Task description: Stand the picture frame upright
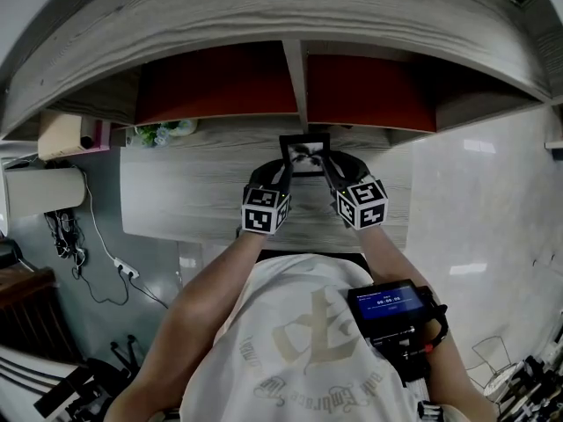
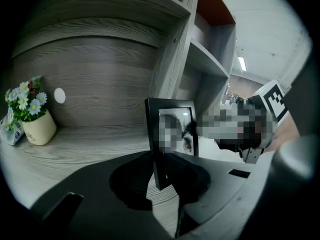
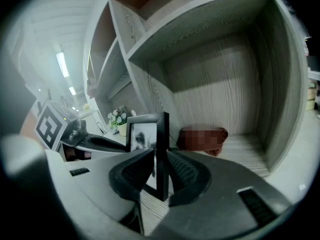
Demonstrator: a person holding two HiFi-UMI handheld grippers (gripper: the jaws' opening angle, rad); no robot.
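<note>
Both forearms reach straight ahead from the body, bare below a white shirt, and converge on one spot of the desk [image 1: 176,192]. The left tool [image 1: 283,167] and right tool [image 1: 329,167] angle inward toward each other, marker cubes nearest the person, jaws pointing at the picture frame [image 1: 305,155].

The frame stands upright on the desk, just in front of the shelf divider [image 1: 297,82], its picture side facing the person. The left tool is closed on the frame's left edge, low down, with a pad pressed to each face. The right tool is clamped the same way on the right edge, the black rim pinched between its ribbed pads.

A small cream pot [image 2: 37,126] sits on the desk well to the left of the frame, against the back panel, with white and pale flowers [image 2: 24,99] in it.

Only the head view shows the red backs of the upper shelf compartments and a blue-screened device [image 1: 387,304] at the person's waist. The left gripper view alone shows the pot clearly, and the opposite tool beyond the frame. The right gripper view looks into the grey compartment to the divider's right.
</note>
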